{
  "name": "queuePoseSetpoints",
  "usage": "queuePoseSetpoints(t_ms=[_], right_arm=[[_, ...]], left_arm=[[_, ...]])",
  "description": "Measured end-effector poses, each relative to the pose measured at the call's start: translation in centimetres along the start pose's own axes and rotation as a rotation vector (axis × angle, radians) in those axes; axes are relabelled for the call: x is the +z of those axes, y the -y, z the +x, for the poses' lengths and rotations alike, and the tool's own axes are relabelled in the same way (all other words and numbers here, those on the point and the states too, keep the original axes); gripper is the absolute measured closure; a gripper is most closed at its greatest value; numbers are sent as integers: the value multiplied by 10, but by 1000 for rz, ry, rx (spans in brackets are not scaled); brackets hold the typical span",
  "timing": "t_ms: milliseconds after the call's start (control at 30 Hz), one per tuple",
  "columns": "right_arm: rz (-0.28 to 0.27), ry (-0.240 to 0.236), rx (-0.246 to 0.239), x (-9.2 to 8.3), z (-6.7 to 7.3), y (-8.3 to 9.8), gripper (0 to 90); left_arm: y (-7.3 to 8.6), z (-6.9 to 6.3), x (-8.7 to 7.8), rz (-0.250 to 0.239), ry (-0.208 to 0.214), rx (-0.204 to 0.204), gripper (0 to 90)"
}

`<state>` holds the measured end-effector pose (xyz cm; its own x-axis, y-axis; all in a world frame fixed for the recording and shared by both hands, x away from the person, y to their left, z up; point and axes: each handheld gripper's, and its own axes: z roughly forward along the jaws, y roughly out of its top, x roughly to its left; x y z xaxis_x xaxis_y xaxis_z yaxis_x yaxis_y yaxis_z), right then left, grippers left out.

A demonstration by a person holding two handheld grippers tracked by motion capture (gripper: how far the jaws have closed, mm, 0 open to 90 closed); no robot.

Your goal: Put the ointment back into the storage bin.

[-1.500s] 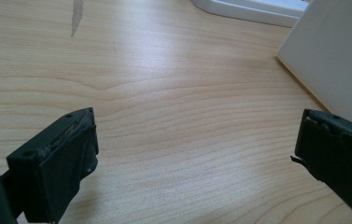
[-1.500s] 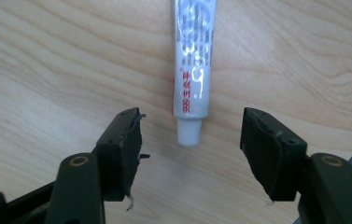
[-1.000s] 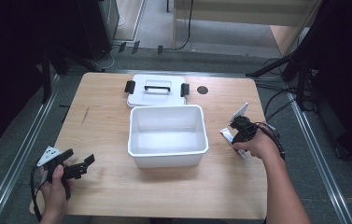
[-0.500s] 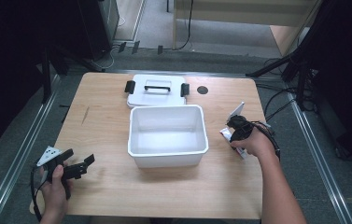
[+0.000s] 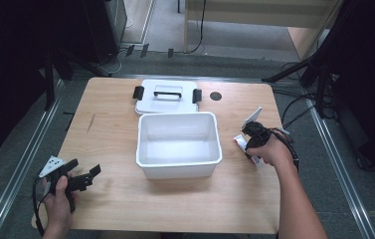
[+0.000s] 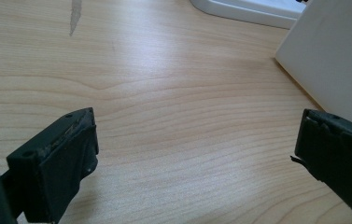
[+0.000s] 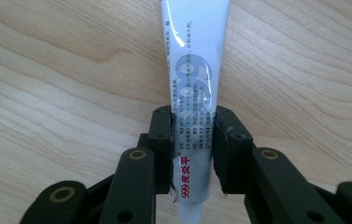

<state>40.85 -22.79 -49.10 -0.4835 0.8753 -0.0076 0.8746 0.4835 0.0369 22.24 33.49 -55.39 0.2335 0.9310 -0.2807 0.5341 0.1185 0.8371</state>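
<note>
Right of the white bin (image 5: 179,169), the right gripper (image 7: 193,140) has just been closing and now pinches the ointment tube (image 7: 194,70) lying on the table (image 5: 115,124); it looks ready to lift. The left gripper (image 5: 83,178) gapes empty.

Setting: we log lab or recording studio. Evidence we note: lone wooden table (image 5: 125,124) on grey carpet, metal floor rails (image 5: 26,154) flanking it, black stand legs (image 5: 319,74), cables (image 5: 200,30) trailing across floor, dark surrounds.
</note>
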Motion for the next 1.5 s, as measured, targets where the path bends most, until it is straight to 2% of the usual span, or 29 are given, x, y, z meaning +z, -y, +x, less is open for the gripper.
queuePoseSetpoints(t_ms=[133,167,333,467,767,967,1233,1500], right_arm=[[-11,-4,20,-8,0,-1,723],[-24,-6,4,-12,1,-3,724],[-37,-9,-4,-24,5,-5,723],[-50,-5,-11,-37,9,-7,724],[-77,-14,-9,-68,13,-9,724],[-93,-22,-8,-86,18,-13,724],[-96,-33,-34,-108,28,-22,724],[-106,-45,-62,-121,38,-31,724]], left_arm=[[0,-1,0,2,-4,1,1],[0,-1,0,1,-6,3,1],[1,-2,-1,-17,-11,22,1],[1,-5,-1,-37,-31,40,1],[2,-12,-2,-75,-96,104,1],[3,-16,-2,-86,-120,150,1],[2,-16,-1,-84,-121,145,1],[3,-17,-1,-85,-121,157,1]])
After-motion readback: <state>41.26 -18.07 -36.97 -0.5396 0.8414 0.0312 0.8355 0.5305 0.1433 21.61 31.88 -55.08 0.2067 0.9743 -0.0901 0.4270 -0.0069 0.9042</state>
